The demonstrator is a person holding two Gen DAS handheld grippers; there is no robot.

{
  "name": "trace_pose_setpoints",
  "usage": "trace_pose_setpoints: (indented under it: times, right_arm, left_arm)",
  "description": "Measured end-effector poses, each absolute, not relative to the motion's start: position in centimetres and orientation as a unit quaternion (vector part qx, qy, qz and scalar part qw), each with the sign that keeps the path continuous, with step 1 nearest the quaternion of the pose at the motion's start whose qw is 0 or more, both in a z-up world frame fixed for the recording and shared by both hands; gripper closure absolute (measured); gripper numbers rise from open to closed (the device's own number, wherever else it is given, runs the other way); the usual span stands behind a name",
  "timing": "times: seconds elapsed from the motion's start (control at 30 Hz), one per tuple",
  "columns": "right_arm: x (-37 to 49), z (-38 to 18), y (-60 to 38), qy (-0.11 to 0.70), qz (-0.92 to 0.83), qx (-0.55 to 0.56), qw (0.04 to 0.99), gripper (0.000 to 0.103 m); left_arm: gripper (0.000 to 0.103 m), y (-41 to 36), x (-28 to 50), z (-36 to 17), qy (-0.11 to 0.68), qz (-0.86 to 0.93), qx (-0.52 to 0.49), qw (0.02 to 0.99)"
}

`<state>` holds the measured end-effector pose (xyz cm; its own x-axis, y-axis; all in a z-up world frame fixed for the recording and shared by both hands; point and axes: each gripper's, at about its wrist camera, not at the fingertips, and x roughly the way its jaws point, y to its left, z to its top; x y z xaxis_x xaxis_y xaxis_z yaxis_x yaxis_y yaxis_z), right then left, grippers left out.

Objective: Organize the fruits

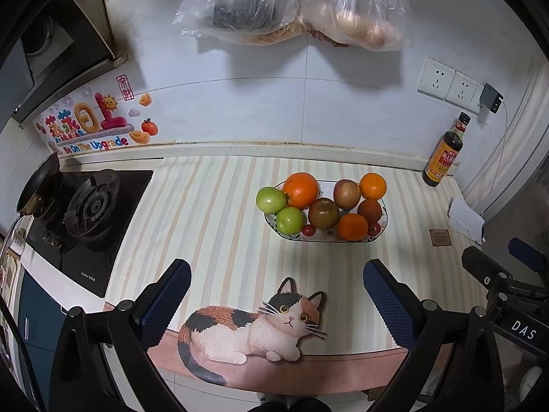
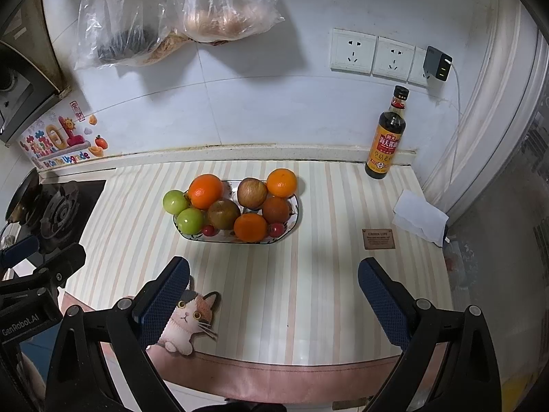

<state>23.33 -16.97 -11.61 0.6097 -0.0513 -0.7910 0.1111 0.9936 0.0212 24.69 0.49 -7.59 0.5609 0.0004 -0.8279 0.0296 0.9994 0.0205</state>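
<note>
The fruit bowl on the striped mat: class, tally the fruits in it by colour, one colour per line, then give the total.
Fruit bowl:
Orange fruits: 3, plus a darker one, so 4
Green fruits: 2
Reddish-brown apples: 2
Small red fruits: 2
Total: 10

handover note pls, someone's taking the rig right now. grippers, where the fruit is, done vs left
Left gripper: open, empty, hovering over the near edge of the striped mat.
Right gripper: open, empty, same height, to its right.
Fruit: all piled in the dish mid-mat: four oranges, incl.; two green apples, incl.; two reddish apples, incl.; two small red fruits, incl..
Done: nothing visibly sorted.
Left: probably everything; no other container in view.
Mind the sauce bottle back right.
</note>
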Motion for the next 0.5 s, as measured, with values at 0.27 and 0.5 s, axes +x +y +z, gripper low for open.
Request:
trace_pose_setpoints:
  times: [0.27, 0.5]
  right_arm:
    - [22.84, -11.45, -16.84, 0.438, -0.043, 0.034, 0.897, 0.002]
    - [22.26, -11.19, -16.51, 0.435, -0.040, 0.033, 0.899, 0.002]
  left_arm:
    - [0.000, 0.91, 24.05, -7.52, 0.470, -0.005, 0.013, 0.883]
    - [0.000, 0.91, 23.61, -7.28, 0.459, -0.006, 0.015, 0.888]
